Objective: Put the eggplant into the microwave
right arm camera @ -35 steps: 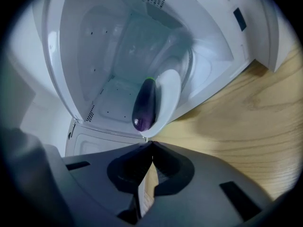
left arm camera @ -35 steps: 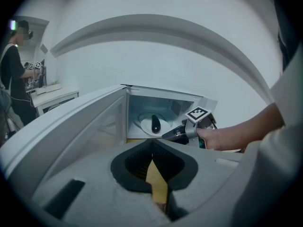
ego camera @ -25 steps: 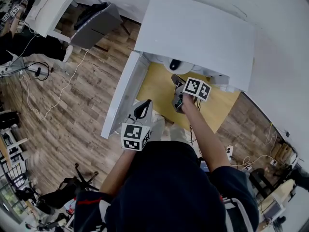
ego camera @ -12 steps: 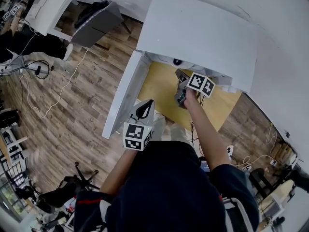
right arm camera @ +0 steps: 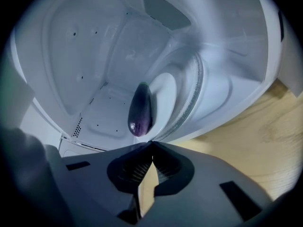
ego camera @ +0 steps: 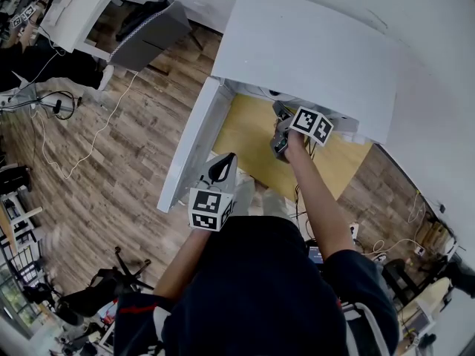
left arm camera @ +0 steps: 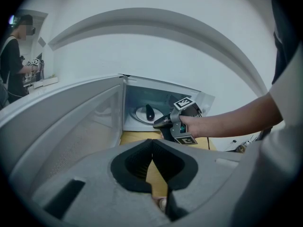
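the right claw (right arm camera: 151, 143) is pinched fully together with nothing between its tips. it is held at the open mouth of the microwave (right arm camera: 85, 41) and points slightly down into the cavity. just past its tips, close but apart from them, lies the eggplant (right arm camera: 140, 109). it is dark purple and glossy, with one rounded end toward the claw. the eggplant rests on a white plate (right arm camera: 166, 91), which sits on the glass turntable (right arm camera: 196, 86) inside the microwave. beyond the eggplant are the pale cavity walls with small dotted vents. below and to the right of the claw, outside the cavity, is the yellow wooden tabletop (right arm camera: 270, 126). a hand (left arm camera: 195, 125) grips this claw from behind, with the bare forearm stretching back toward the person. the left claw (left arm camera: 152, 142) is likewise closed tip to tip and holds nothing. it is held back near the person's body, well apart from the microwave. from it the right claw lies ahead and a little to the right, with the eggplant farther in behind it. the microwave door (left arm camera: 71, 122) stands swung open ahead and to the left of the left claw. far off to that claw's left, another person (left arm camera: 12, 60) stands by a bench. in the head view, wood-plank floor (ego camera: 111, 147) with loose cables spreads out to the left of both claws.
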Demonstrator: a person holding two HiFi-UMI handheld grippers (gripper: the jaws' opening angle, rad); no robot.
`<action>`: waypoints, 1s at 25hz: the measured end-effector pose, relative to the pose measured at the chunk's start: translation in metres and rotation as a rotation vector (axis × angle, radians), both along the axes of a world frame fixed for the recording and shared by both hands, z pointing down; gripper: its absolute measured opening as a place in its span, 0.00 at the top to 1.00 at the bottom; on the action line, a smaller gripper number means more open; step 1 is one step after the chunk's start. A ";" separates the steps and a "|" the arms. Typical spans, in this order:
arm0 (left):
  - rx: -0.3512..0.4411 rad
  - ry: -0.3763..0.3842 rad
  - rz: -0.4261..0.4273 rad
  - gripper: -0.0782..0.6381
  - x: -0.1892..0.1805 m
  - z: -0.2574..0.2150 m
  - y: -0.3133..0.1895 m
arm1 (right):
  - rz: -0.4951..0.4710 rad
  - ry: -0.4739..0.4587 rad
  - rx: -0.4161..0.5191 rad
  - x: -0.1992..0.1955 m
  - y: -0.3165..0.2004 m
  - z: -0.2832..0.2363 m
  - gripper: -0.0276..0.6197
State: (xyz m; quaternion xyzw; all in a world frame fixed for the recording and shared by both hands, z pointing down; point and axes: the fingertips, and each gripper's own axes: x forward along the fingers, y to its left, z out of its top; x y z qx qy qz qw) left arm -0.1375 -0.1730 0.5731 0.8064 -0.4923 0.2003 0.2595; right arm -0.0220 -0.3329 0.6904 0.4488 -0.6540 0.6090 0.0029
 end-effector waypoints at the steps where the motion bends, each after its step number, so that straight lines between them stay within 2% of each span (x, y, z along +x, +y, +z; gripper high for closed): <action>1: -0.001 0.000 0.000 0.87 0.001 0.000 0.000 | -0.001 -0.002 0.001 0.000 0.000 0.000 0.94; 8: 0.004 0.001 -0.001 0.87 0.002 -0.001 -0.003 | -0.009 -0.010 0.004 -0.001 0.001 -0.002 0.94; 15: 0.018 0.003 -0.003 0.87 0.007 -0.009 -0.009 | -0.100 0.020 0.027 -0.009 0.019 -0.013 0.94; 19: 0.047 0.010 -0.003 0.87 0.011 -0.021 -0.015 | -0.208 0.094 0.091 -0.011 0.034 -0.030 0.94; 25: 0.071 0.027 -0.012 0.87 0.007 -0.038 -0.019 | -0.361 0.224 0.241 -0.006 0.055 -0.074 0.94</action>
